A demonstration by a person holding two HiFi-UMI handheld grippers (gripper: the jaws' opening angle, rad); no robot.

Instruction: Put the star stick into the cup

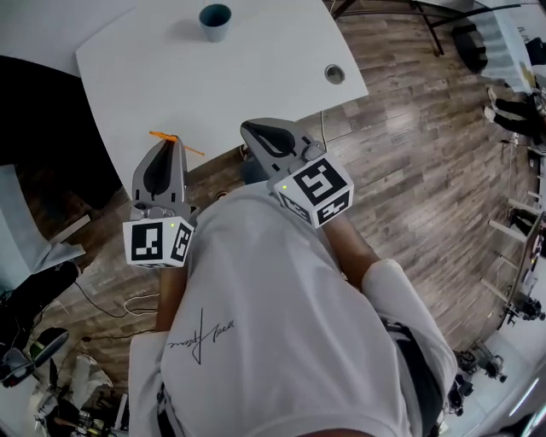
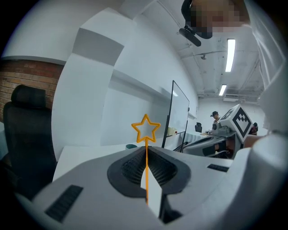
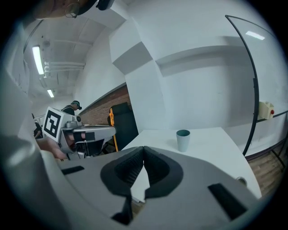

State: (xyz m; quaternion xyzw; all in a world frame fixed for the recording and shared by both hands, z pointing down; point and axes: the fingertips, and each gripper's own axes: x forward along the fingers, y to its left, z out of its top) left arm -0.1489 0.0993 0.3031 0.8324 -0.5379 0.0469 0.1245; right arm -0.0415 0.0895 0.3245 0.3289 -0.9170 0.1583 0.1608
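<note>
The orange star stick (image 2: pixel 145 128) stands upright between the closed jaws of my left gripper (image 2: pixel 146 148), star end up. In the head view the stick (image 1: pixel 177 139) pokes out sideways at the tip of the left gripper (image 1: pixel 171 141), over the near edge of the white table (image 1: pixel 256 68). The grey-blue cup (image 1: pixel 215 21) stands upright at the table's far side; it also shows as the cup (image 3: pixel 183 139) ahead in the right gripper view. My right gripper (image 1: pixel 246 126) hovers beside the left one, its jaws (image 3: pixel 143 148) shut with nothing between them.
A round cable hole (image 1: pixel 334 73) sits near the table's right edge. A black chair (image 2: pixel 27 134) stands to the left of the table. Cables (image 1: pixel 128 303) lie on the wooden floor at the lower left. Another person sits far back (image 2: pixel 215 116).
</note>
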